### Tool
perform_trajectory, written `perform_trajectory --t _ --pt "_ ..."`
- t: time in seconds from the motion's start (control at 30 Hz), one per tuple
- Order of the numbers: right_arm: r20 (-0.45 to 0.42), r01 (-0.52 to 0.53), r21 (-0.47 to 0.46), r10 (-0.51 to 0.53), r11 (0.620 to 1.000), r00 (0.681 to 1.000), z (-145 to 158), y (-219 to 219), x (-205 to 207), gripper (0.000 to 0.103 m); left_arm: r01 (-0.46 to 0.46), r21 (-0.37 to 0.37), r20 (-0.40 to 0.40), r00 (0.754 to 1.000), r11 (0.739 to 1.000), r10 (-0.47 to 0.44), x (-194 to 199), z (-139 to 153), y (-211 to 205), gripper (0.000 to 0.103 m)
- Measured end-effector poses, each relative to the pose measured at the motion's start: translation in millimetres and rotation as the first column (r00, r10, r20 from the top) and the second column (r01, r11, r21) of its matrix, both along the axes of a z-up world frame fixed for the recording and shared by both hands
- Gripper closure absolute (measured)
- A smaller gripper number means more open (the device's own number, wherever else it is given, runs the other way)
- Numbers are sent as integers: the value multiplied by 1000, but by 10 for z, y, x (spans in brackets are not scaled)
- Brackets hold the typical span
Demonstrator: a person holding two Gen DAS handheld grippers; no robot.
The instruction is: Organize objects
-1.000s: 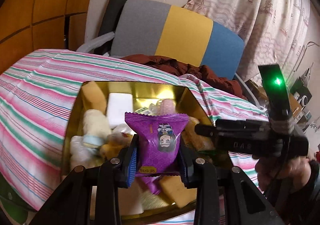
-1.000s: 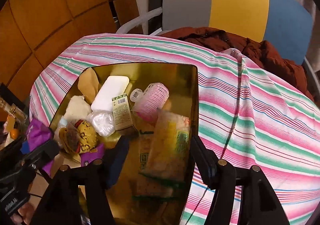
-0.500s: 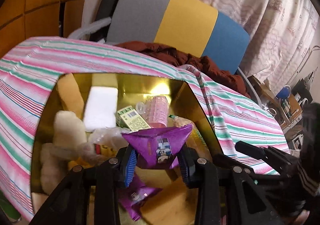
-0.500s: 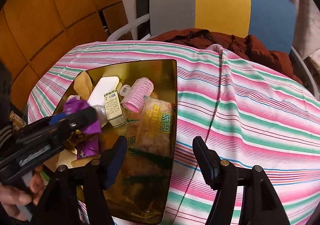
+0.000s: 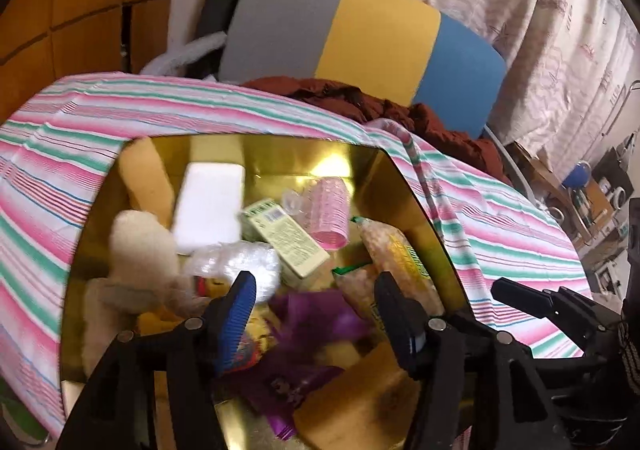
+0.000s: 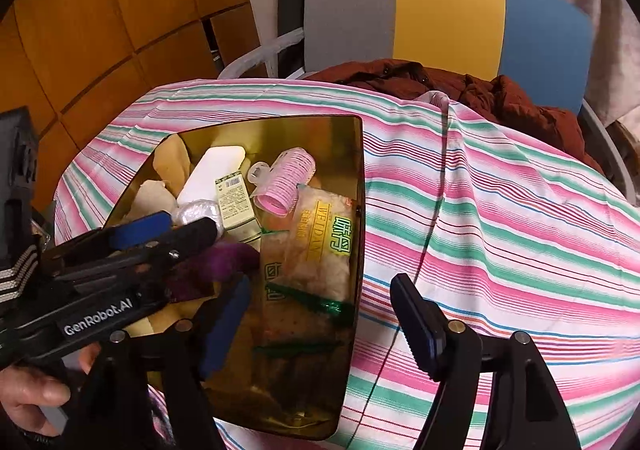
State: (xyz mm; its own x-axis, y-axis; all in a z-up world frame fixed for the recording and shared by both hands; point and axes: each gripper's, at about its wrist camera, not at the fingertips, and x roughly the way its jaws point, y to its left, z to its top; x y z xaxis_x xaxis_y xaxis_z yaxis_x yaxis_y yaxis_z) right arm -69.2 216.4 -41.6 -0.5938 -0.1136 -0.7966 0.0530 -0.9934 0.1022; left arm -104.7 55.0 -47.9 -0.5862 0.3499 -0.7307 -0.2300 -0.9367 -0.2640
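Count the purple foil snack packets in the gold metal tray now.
2. One purple foil snack packet, blurred, shows inside the open left gripper; the second lies nearer the camera, below it. Others may be buried.

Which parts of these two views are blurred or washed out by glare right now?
Left wrist view: the purple packet below the left gripper is smeared by motion, and glare whitens the gold tray's far wall. Right wrist view: the same packet is blurred, the snack bag print stays readable, and fisheye bends the striped cloth.
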Motion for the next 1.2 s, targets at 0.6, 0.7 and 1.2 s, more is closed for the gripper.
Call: perform_trajectory --t 0.6,0.7,1.2 --pt "-91 44 55 -39 997 995 88 -146 211 16 -99 -134 -166 983 986 76 454 321 -193 41" --pt "-106 50 60 -43 997 993 115 -166 258 15 -119 -148 -169 981 982 94 526 333 -220 40" --pt "-173 129 66 -116 989 978 188 -141 479 5 -230 -176 -201 960 957 194 827 365 -450 33"
